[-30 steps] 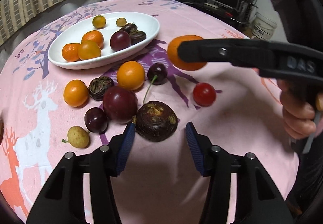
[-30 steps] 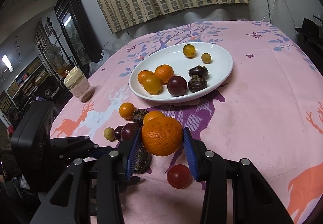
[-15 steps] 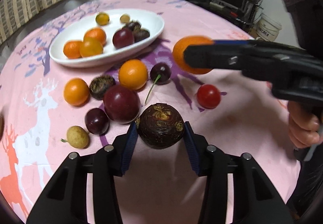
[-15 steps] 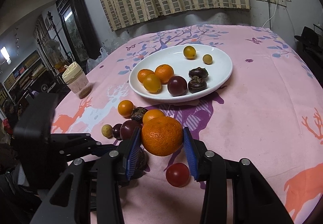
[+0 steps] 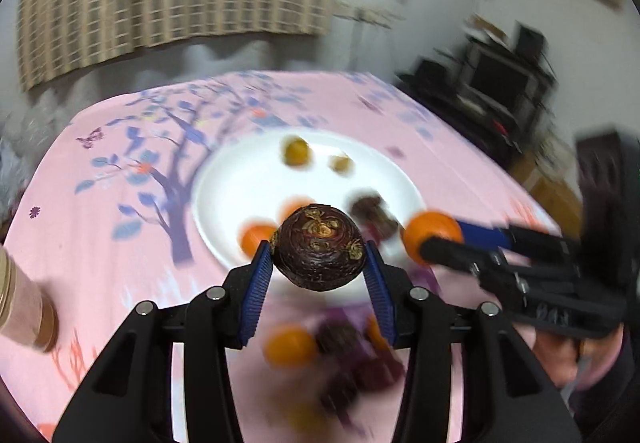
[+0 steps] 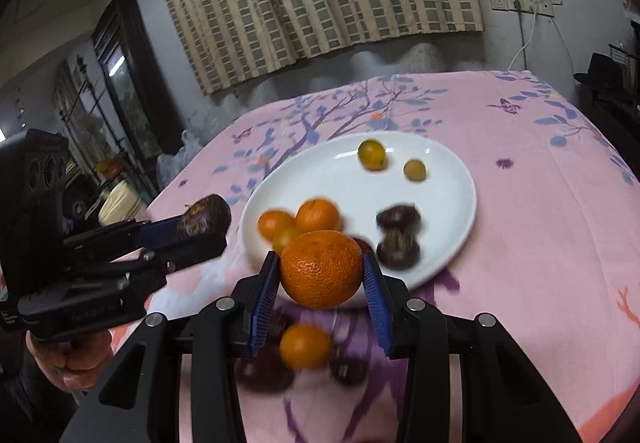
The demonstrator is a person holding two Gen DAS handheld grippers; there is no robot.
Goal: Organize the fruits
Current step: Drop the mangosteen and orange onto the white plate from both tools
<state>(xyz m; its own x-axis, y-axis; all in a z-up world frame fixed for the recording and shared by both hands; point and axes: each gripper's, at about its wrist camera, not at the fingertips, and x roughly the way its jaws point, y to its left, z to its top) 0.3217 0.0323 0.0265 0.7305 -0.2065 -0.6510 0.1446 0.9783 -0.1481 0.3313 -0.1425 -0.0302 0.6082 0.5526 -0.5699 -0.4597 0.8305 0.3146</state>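
Two fruits are held in the air near the white plate (image 6: 448,163). The left hand-held gripper (image 5: 319,274) is clamped on a dark brown water chestnut (image 5: 320,247), and the right hand-held gripper (image 6: 321,285) grips a mandarin orange (image 6: 321,268) just in front of the plate's near rim. More fruit lies on the plate and, blurred, on the pink worktop (image 6: 560,235) below.
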